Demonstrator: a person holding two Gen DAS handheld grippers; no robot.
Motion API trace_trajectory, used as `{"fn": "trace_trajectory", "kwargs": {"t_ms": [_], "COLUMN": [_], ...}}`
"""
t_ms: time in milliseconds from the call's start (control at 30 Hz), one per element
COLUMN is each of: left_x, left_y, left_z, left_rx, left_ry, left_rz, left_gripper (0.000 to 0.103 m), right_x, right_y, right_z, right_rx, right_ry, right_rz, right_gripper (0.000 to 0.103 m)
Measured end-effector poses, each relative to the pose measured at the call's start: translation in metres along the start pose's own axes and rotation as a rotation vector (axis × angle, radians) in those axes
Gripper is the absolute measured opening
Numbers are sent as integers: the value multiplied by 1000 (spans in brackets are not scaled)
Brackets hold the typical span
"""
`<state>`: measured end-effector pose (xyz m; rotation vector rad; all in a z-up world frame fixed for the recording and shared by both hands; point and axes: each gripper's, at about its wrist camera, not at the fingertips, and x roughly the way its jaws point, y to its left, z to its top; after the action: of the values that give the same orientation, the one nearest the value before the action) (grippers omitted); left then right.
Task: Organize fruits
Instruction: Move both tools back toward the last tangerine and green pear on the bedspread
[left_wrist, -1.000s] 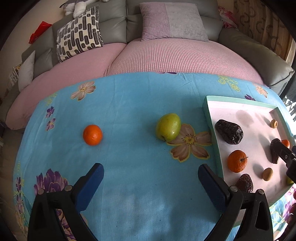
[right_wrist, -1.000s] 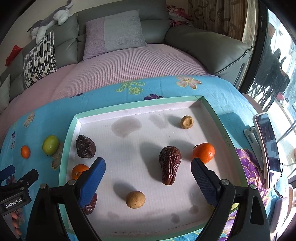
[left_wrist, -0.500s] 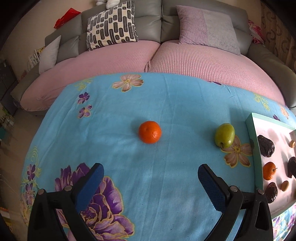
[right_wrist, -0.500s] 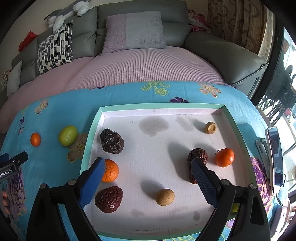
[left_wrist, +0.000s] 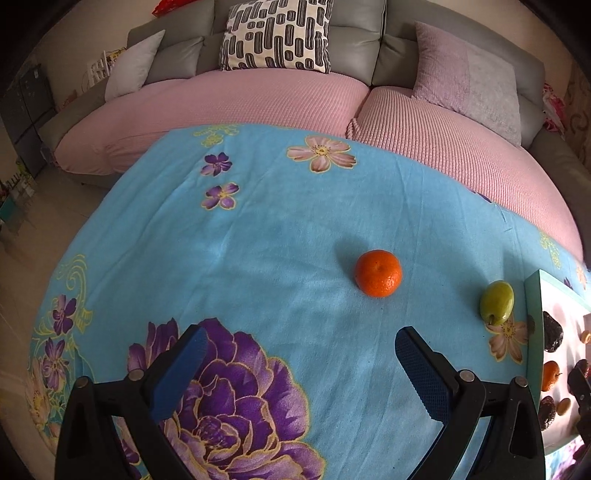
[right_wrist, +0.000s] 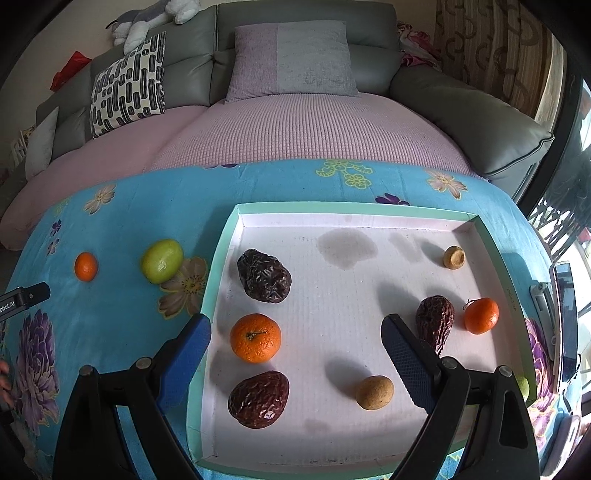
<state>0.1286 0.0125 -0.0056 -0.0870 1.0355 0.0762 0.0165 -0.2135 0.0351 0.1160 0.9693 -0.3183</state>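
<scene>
Left claw (left_wrist: 297, 365) released, empty, low centre | tangerine (left_wrist: 378, 273) loose right of centre, green fruit (left_wrist: 496, 302) beside tray (left_wrist: 532, 314) | right claw (right_wrist: 295, 345) released above tray | risk: round tangerine rolling off surface (left_wrist: 258, 251) if nudged off-centre

Tangerine (left_wrist: 378, 273) and pear (left_wrist: 496, 302) side by side on the tablecloth (left_wrist: 258, 240), left of the tray (right_wrist: 218, 258).
</scene>
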Motion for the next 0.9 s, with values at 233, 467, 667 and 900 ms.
{"fn": "trace_trajectory", "kwargs": {"t_ms": [233,467,667,900], "left_x": [4,2,9,12], "left_y": [5,11,14,17], "left_z": [8,22,27,33], "left_rx": [-11,-29,-33,-32], "left_ry": [-19,-67,-53,-65], "left_rz": [-78,-111,-144,-160], "left_gripper": [103,103,102,102], "right_x": [-4,4,10,19], "right_y": [25,53,76,93], "right_z": [6,12,18,28], "right_rx": [-25,-63,-94,-122], "right_ry": [-25,-8,5,25], "right_rz": [55,45,67,64], "right_gripper": [94,94,94,94]}}
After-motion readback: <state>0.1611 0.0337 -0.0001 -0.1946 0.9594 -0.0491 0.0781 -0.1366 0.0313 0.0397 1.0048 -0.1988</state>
